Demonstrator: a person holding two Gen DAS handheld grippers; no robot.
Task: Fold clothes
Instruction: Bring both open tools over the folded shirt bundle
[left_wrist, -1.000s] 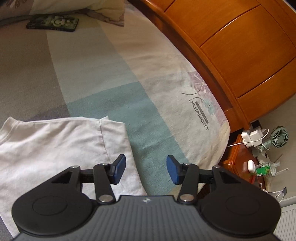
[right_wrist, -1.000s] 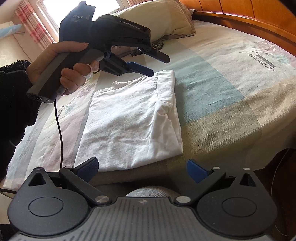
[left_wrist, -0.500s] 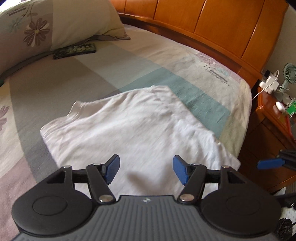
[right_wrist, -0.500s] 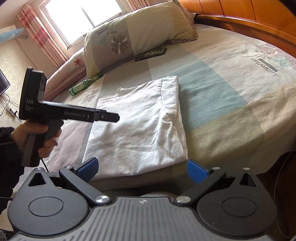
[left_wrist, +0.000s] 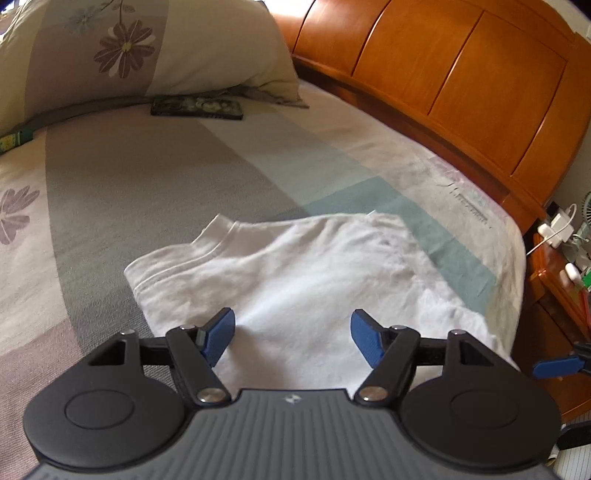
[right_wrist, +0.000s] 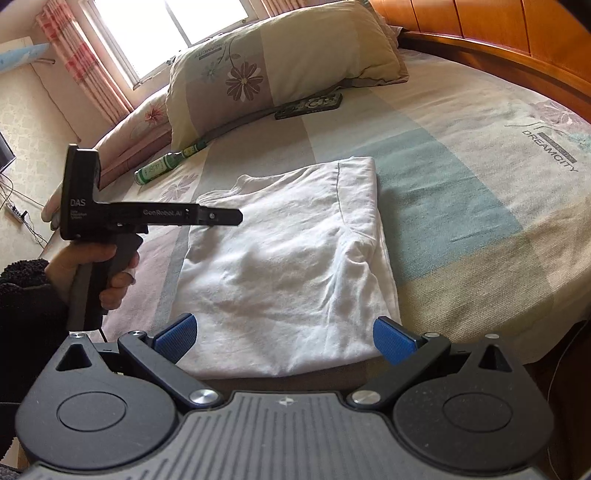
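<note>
A white T-shirt (right_wrist: 288, 258) lies folded into a rough rectangle on the bed's near edge; it also shows in the left wrist view (left_wrist: 317, 280). My left gripper (left_wrist: 291, 338) is open and empty, held above the shirt's near-left part. From the right wrist view it appears side-on at the shirt's left edge (right_wrist: 221, 216). My right gripper (right_wrist: 284, 338) is open and empty, just in front of the shirt's near hem. One of its blue fingertips (left_wrist: 554, 367) shows at the right of the left wrist view.
A patchwork bedspread (right_wrist: 461, 206) covers the bed. A flowered pillow (right_wrist: 280, 62), a dark phone (right_wrist: 308, 105) and a green bottle (right_wrist: 166, 166) lie at the far side. A wooden headboard (left_wrist: 461, 81) curves on the right, with a cluttered nightstand (left_wrist: 557, 266) beside it.
My left gripper has swung back from the shirt's far edge to its near-left side and levelled out, still open. My right gripper has stayed almost still.
</note>
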